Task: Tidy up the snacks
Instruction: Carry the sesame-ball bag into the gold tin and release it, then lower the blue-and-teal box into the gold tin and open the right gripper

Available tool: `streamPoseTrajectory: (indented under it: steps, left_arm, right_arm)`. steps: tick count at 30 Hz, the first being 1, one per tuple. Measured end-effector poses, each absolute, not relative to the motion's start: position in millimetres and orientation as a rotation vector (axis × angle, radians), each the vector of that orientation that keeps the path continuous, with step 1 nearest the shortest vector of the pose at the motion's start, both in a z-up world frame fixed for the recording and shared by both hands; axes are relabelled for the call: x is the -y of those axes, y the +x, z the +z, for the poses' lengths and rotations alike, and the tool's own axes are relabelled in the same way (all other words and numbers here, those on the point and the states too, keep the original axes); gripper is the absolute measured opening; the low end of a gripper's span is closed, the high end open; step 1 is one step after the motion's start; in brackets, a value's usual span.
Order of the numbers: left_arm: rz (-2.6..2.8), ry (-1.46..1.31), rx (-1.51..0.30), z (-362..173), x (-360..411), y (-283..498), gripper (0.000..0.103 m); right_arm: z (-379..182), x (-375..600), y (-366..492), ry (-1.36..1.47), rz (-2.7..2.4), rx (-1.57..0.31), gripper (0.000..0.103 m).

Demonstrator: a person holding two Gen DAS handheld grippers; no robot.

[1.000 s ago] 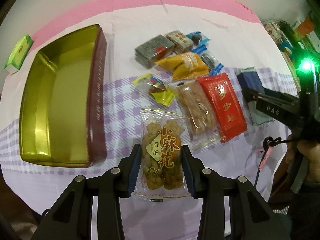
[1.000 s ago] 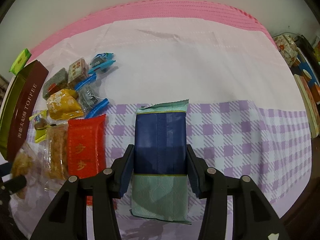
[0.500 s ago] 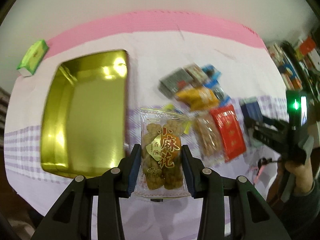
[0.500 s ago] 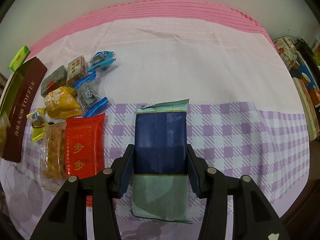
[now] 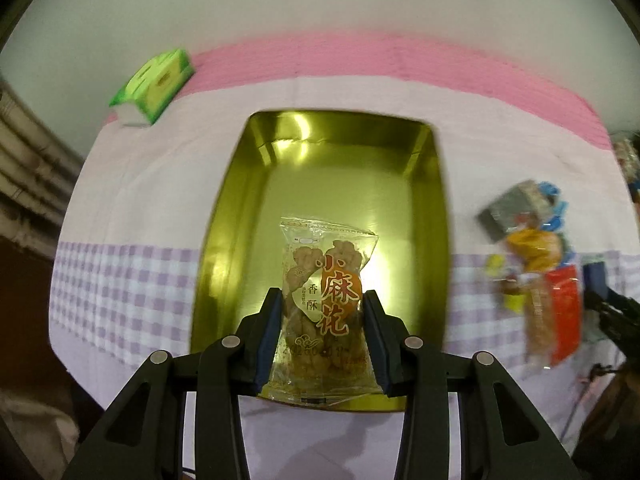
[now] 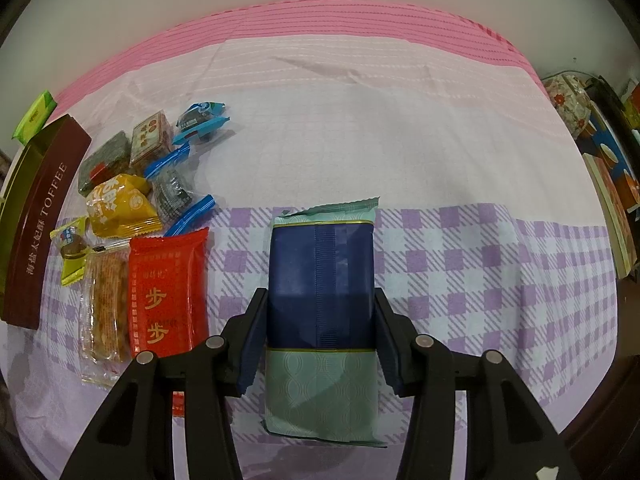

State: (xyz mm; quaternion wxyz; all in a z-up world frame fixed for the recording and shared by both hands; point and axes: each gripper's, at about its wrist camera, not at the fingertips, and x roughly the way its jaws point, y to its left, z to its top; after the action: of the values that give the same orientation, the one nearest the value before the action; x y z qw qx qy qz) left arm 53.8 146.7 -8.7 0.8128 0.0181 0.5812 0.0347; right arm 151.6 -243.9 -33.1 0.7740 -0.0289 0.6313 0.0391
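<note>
My left gripper (image 5: 320,304) is shut on a clear packet of fried dough twists (image 5: 326,304) and holds it above the near end of the open gold tin (image 5: 428,208). The tin also shows in the right wrist view (image 6: 36,216) as a brown side marked TOFFEE. My right gripper (image 6: 320,308) is shut on a navy and pale green packet (image 6: 322,280) just above the checked cloth. The other snacks lie between tin and right gripper: a red packet (image 6: 168,292), a clear packet of brown sticks (image 6: 105,304), a yellow packet (image 6: 118,204) and small sweets (image 6: 200,118).
A green tissue pack (image 5: 154,86) lies at the back left by the pink cloth band. Boxes and a floral jar (image 6: 570,98) stand off the table's right edge. The snack pile shows blurred in the left wrist view (image 5: 536,248).
My left gripper has swung left with the dough-twist packet, from over the cloth to over the gold tin. My right gripper has stayed put with its packet.
</note>
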Motion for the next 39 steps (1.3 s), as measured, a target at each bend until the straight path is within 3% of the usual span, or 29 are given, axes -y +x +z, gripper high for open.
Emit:
streamPoseTrajectory:
  steps: [18, 39]
  left_arm:
    - [0.124, 0.108, -1.314, -63.1, -183.3, 65.3, 0.041]
    - [0.139, 0.151, -1.304, -73.2, -184.2, 60.8, 0.045]
  right_arm:
    - [-34.4, 244.8, 154.3, -0.052, 0.07, -1.381, 0.047]
    - [-34.0, 242.0, 158.6, -0.038, 0.022, -1.397, 0.045]
